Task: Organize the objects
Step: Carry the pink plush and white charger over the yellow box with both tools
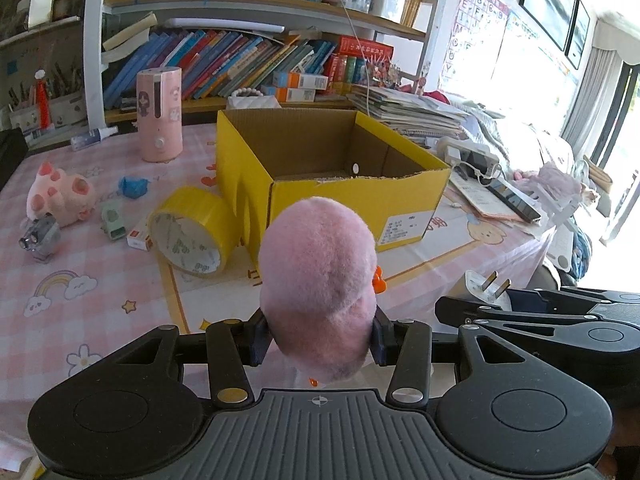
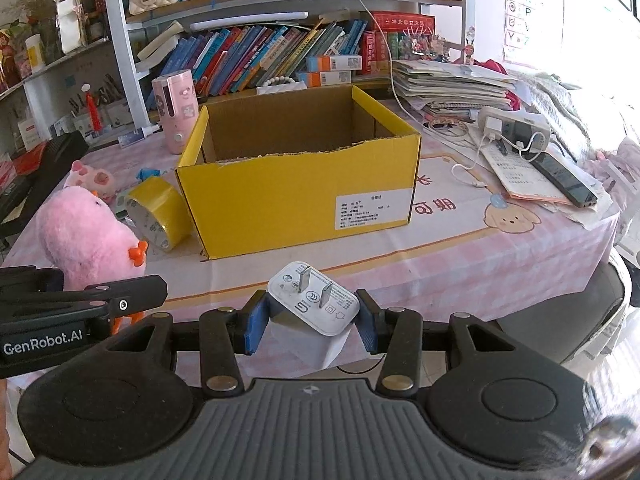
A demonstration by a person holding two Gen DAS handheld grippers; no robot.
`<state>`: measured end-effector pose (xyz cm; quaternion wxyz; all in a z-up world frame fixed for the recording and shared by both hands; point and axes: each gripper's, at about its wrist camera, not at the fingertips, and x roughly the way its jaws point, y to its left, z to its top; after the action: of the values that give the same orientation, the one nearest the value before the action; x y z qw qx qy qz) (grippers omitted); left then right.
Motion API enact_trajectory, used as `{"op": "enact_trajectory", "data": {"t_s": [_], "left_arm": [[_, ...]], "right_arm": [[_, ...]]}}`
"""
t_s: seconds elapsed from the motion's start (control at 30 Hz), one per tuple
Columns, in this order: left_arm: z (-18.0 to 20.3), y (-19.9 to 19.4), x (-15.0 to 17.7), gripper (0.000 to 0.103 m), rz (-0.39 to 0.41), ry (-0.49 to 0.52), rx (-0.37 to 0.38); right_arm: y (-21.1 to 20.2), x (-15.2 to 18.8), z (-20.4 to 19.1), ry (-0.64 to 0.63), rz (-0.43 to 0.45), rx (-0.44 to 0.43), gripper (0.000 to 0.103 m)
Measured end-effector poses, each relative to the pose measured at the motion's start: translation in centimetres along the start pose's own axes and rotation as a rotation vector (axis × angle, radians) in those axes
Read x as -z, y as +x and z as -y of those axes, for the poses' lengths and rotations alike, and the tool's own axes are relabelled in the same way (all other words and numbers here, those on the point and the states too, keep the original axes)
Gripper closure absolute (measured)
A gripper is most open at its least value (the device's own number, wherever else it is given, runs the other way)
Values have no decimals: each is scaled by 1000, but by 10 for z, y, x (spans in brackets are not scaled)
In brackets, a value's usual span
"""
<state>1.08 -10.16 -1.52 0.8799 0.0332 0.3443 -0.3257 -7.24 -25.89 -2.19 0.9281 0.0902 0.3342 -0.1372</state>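
Both tongs loaded, aimed at empty yellow box [image 2: 296,184] mid-table, prob drop-off. Left tongs [image 1: 318,340] clamped on pink plush [image 1: 318,280]; right tongs [image 2: 308,320] clamped on white charger plug [image 2: 312,300], prongs up. Tape roll [image 1: 188,232] waits by box's left side.

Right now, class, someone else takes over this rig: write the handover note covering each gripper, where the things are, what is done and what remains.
Left gripper: shut on the pink plush toy, held above the table short of the box.
Right gripper: shut on the white plug charger, prongs up, also short of the box.
Yellow cardboard box: open on the pink tablecloth; no items visible inside.
Done: both items picked up.
Left: drop both into the box. Still on the table left of it are the yellow tape roll, the small pink pig plush and other small bits.
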Motion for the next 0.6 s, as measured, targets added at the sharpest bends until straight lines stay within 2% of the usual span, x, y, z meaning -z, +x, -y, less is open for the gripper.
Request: {"op": "enact_trajectory", "data": {"t_s": [0.6], "left_arm": [[7, 12, -10, 58, 25, 34, 6]], "right_arm": [[19, -11, 9, 4, -26, -9, 60]]}}
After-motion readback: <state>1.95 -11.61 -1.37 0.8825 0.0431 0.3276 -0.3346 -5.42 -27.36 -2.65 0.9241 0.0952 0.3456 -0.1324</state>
